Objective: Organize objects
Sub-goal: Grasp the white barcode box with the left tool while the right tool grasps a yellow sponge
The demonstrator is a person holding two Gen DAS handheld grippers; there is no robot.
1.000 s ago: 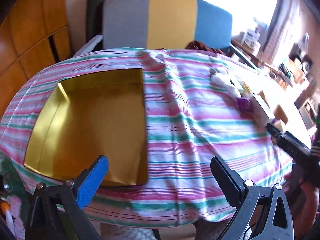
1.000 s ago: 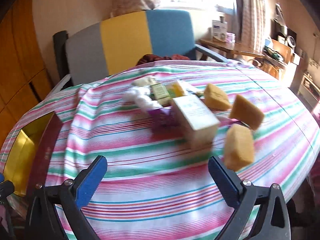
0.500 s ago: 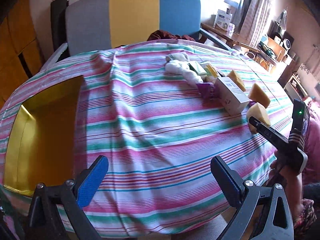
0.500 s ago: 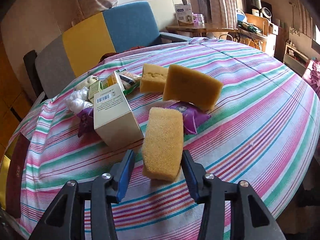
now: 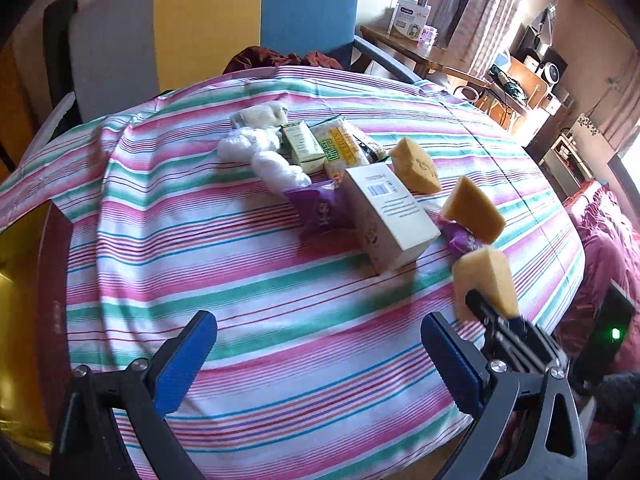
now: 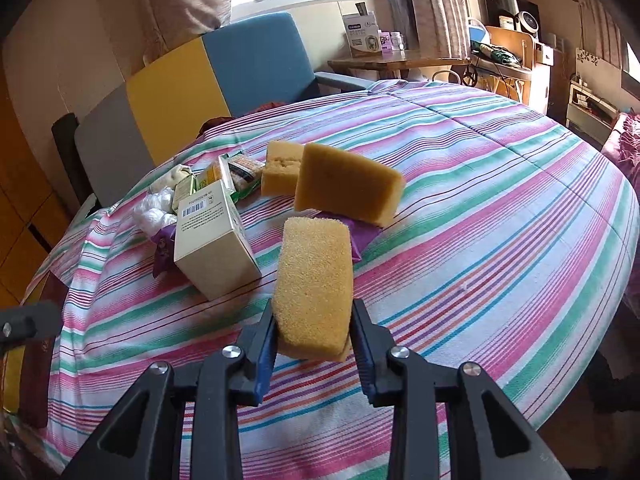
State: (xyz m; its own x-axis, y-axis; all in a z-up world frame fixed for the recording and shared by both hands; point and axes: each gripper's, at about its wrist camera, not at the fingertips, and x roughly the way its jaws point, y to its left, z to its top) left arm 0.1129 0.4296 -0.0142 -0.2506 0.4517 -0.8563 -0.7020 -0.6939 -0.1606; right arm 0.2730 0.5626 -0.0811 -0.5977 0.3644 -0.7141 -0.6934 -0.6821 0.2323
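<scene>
Item: sponge (image 6: 314, 284), tan, coarse-faced. Held upright between the closed fingers of the right gripper (image 6: 314, 340), gripped by its lower end; it appears raised off the striped tablecloth (image 6: 500, 208), at the near right of the heap. The left wrist view shows the same sponge (image 5: 486, 280) at its right edge.

Adjacent, far side: a second sponge (image 6: 348, 188) propped aslant on a purple packet (image 6: 362, 236); a third sponge (image 6: 280, 168) behind it, touching or just beside it.

Adjacent, left: a cream carton (image 6: 214, 240) with a barcode, lying tilted over another purple packet (image 5: 320, 210). Beyond it, snack packets (image 5: 340, 148), a small green-and-white box (image 5: 302, 148) and white wadding in plastic (image 5: 264, 156).

Far left edge: a gold tray (image 5: 20, 304) with a dark red rim, well apart from the heap; probably the destination.

Left gripper (image 5: 318, 356): fingers spread wide, holding nothing, hovering over bare cloth near the table's near edge.

Handling note: the grip sits low on a soft body, so the sponge may sag or pivot. Judged best to keep the squeeze steady, carry it level leftward, pass on the near side of the carton, and let go only once it is low inside the tray.

Progress: early; all other items remain on the cloth.
</scene>
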